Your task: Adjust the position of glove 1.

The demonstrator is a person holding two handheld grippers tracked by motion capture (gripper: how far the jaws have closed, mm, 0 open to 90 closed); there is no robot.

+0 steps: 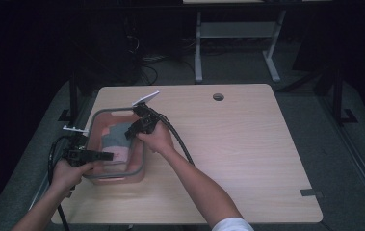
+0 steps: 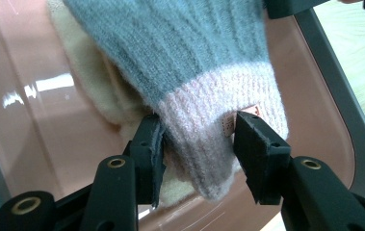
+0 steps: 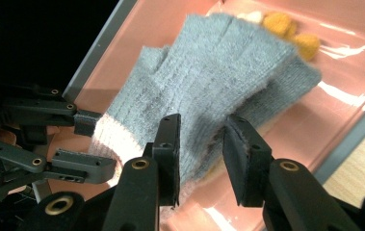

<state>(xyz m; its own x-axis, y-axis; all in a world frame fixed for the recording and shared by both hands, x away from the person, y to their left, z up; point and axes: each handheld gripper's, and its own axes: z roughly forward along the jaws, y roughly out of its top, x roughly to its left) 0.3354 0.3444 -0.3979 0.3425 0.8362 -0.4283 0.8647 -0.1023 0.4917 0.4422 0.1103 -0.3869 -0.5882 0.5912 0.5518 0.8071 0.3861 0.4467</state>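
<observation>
Lying inside a translucent pink plastic bin with a grey rounded rim [image 1: 95, 115] is a fuzzy grey knitted glove with a pale pink ribbed cuff [image 2: 204, 62], resting on top of a cream fleecy glove [image 2: 93, 91] whose mustard-yellow fingertips [image 3: 286, 29] poke out at the far end in the right gripper view. The bin stands at the left of a light wooden table [image 1: 238, 144] with rounded corners. The left gripper [image 2: 197, 144] has its black ribbed pads on either side of the pink cuff, set a little apart, the left pad against the wool and the right pad just beside a small tag on the cuff; the jaws are partly spread and do not pinch. The right gripper [image 3: 202, 149] straddles the grey palm of the glove, its jaws likewise half open with the soft knit between them, unsqueezed.
</observation>
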